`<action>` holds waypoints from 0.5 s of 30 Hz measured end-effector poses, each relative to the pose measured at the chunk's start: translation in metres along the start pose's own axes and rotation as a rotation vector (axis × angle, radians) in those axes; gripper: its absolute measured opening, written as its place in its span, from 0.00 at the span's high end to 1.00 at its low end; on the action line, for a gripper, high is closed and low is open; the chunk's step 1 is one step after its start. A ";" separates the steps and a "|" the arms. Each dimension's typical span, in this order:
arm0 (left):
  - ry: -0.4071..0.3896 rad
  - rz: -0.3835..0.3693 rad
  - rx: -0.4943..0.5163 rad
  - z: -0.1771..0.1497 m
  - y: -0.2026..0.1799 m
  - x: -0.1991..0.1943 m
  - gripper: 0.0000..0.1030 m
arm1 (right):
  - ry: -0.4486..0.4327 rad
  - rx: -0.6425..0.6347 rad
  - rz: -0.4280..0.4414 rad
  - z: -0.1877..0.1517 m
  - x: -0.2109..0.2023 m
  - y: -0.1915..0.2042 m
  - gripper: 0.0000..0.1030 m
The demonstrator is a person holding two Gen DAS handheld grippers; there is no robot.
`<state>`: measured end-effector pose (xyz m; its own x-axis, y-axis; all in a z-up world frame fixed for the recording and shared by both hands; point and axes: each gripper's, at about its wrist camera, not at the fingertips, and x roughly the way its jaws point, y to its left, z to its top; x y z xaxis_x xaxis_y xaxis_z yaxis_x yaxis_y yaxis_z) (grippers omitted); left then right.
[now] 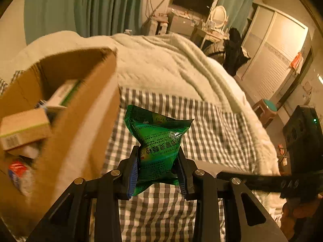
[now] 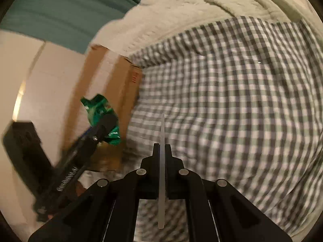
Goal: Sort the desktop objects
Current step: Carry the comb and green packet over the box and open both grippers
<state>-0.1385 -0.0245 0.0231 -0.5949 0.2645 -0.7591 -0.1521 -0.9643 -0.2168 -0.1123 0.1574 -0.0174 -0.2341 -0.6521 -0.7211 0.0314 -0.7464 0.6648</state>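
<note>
The left tool (image 1: pixel 158 171) is clamped on a green packet (image 1: pixel 159 139); the right tool (image 2: pixel 162 151) pinches a thin white strip (image 2: pixel 162 181). The cardboard box (image 1: pixel 84 109) holds small cartons (image 1: pixel 26 130).

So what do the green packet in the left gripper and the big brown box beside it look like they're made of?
Green packet: looks like thin glossy plastic film; it crumples between the left gripper's pads and shows shiny highlights. Brown box: looks like matte cardboard, with folded flaps and a plain tan surface.
</note>
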 end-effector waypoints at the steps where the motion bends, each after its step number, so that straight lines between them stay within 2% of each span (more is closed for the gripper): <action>1: -0.010 0.000 -0.012 0.006 0.002 -0.008 0.67 | -0.018 0.009 0.011 0.001 -0.006 0.005 0.97; 5: -0.111 -0.019 -0.037 0.039 0.012 -0.053 0.67 | -0.123 -0.072 0.060 0.016 -0.043 0.049 0.97; 7: -0.153 -0.003 -0.033 0.052 0.019 -0.071 0.67 | -0.185 -0.150 0.062 0.025 -0.060 0.083 0.97; 10: -0.202 0.056 -0.049 0.063 0.042 -0.094 0.67 | -0.228 -0.262 0.079 0.030 -0.069 0.132 0.97; 12: -0.193 0.090 -0.056 0.067 0.063 -0.098 0.67 | -0.241 -0.345 0.072 0.030 -0.065 0.164 0.97; 15: -0.163 0.139 -0.093 0.060 0.096 -0.096 0.67 | -0.218 -0.438 0.057 0.026 -0.038 0.204 0.97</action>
<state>-0.1435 -0.1435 0.1123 -0.7260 0.1161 -0.6779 0.0094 -0.9839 -0.1786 -0.1222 0.0335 0.1503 -0.4163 -0.6854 -0.5974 0.4450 -0.7266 0.5235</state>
